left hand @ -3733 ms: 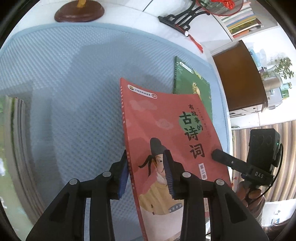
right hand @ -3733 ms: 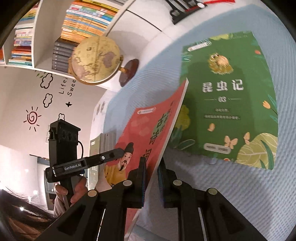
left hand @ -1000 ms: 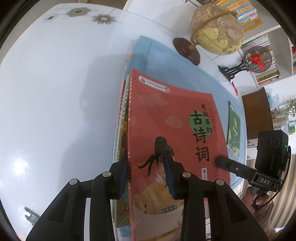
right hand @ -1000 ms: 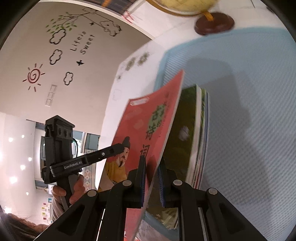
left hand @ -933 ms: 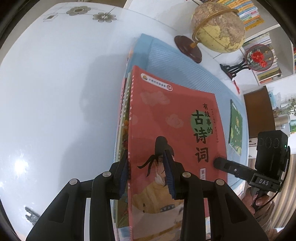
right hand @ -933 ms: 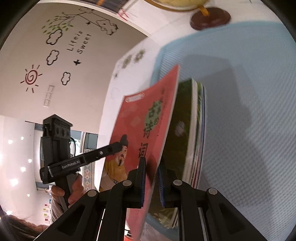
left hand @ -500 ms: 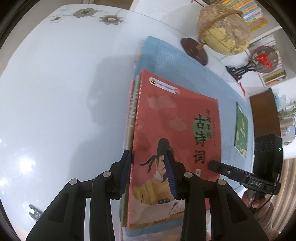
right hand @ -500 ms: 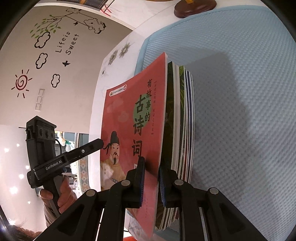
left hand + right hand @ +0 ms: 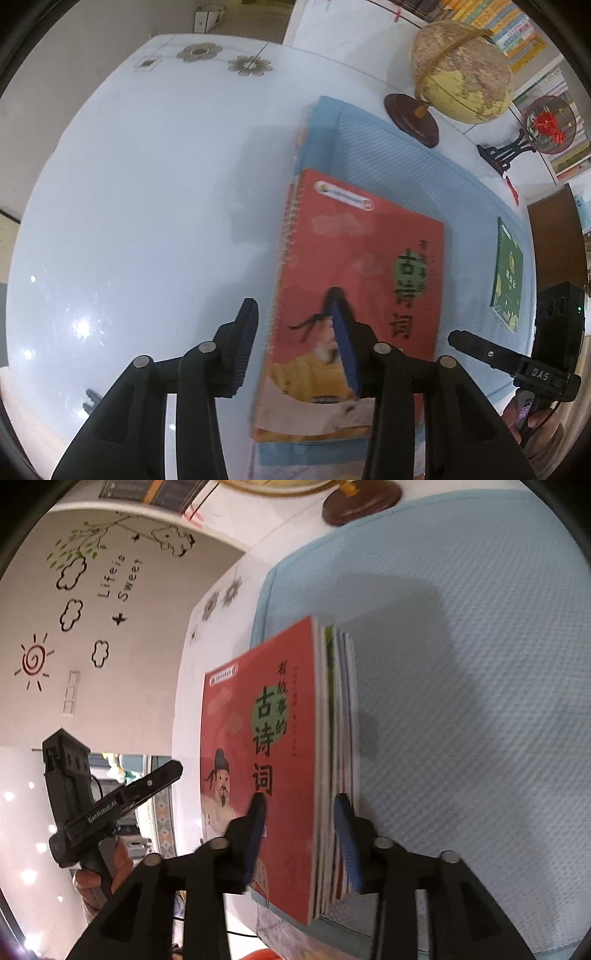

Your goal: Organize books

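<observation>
Red poetry book (image 9: 354, 280): thin, floppy softcover lying atop the book stack (image 9: 341, 760) at the blue mat's (image 9: 480, 664) edge, best pinched along its stiffer spine; left gripper (image 9: 295, 347) and right gripper (image 9: 301, 840) just opening, straddling it, pads clear.

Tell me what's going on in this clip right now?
A person with a claw in each hand is stacking books. The red book now lies on top of the pile at the edge of the blue mat. Both the left claw and the right claw have just been opening and no longer press on it. A green book still lies alone farther along the mat, near the globe.
</observation>
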Demonstrator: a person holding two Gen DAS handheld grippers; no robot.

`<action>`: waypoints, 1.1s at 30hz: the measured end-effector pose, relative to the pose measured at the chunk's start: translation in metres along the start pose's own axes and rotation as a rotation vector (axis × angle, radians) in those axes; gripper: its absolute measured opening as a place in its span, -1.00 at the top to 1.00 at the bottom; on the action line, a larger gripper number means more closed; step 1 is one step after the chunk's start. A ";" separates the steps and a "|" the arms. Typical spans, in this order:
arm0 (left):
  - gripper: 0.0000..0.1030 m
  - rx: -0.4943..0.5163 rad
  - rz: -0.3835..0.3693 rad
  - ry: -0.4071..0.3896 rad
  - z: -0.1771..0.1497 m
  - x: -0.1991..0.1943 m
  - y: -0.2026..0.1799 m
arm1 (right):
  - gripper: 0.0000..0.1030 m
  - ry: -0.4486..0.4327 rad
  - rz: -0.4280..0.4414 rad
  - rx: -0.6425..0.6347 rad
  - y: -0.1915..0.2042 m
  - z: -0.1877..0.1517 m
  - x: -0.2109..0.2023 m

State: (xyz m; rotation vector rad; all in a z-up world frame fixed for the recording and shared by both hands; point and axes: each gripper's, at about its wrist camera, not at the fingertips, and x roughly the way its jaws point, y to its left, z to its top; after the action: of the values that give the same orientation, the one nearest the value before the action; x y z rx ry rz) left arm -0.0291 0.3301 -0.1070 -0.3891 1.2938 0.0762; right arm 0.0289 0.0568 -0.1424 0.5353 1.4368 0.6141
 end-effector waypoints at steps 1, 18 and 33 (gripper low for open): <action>0.09 0.002 0.005 -0.008 0.000 -0.001 -0.005 | -0.08 -0.012 -0.001 0.009 -0.004 0.001 -0.006; -0.44 0.159 0.006 -0.127 -0.004 0.044 -0.214 | -0.11 -0.189 -0.348 0.058 -0.149 0.028 -0.156; -0.55 0.200 0.019 0.055 -0.022 0.158 -0.278 | -0.42 -0.246 -0.541 0.057 -0.223 0.052 -0.178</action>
State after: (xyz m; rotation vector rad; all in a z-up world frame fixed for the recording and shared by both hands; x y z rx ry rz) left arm 0.0704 0.0384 -0.1951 -0.2088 1.3456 -0.0481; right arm 0.0899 -0.2266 -0.1574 0.2355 1.2911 0.0723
